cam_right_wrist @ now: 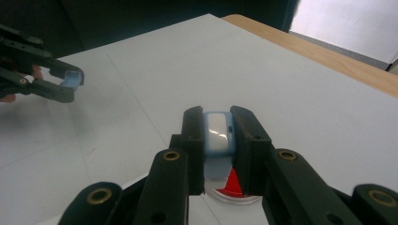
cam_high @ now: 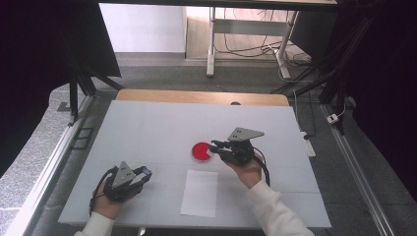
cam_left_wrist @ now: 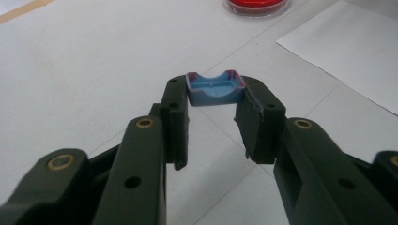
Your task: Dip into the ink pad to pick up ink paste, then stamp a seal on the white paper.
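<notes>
White covering spans the surface (cam_high: 147,128), with a paper sheet (cam_high: 199,192) near its front edge. Left gripper (cam_left_wrist: 213,101) has its jaws clamped on a blue cap (cam_left_wrist: 215,89); right gripper (cam_right_wrist: 219,140) pinches a blue-and-white stamp (cam_right_wrist: 218,133) over the red ink dish (cam_high: 200,152).

Blue cap (cam_left_wrist: 215,89) held apart from blue stamp (cam_right_wrist: 218,133) above red dish (cam_high: 200,152).
</notes>
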Tool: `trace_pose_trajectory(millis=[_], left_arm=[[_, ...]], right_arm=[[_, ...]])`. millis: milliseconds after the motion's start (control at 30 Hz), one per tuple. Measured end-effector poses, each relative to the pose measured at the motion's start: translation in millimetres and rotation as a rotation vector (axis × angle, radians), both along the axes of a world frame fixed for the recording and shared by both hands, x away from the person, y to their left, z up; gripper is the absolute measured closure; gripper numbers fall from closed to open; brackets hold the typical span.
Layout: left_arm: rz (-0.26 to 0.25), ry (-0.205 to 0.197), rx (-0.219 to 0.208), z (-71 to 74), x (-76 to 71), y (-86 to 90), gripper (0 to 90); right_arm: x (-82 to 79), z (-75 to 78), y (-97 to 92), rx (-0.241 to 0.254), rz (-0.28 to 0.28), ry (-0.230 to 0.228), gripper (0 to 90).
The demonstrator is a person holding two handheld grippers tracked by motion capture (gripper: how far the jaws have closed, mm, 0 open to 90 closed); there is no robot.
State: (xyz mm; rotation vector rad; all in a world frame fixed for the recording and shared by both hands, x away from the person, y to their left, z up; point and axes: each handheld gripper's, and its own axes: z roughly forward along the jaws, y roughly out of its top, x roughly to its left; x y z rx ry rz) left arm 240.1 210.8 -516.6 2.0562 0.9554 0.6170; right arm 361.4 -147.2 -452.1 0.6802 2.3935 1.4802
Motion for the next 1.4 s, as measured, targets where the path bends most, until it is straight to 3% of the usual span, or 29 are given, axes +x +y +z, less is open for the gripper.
trace_pose_trajectory(millis=[467,1400], left_arm=[[0.003,-0.001,-0.007,0.3,1.7,0.4,64.7],[0.004,0.001,-0.005,0.8,1.0,0.1,64.7]], right_arm=[[-13.8,4.4,-3.7,0.005,0.025,-0.007,75.3],[-39.0,-1.5,1.9,-0.024,0.11,0.036,75.2]])
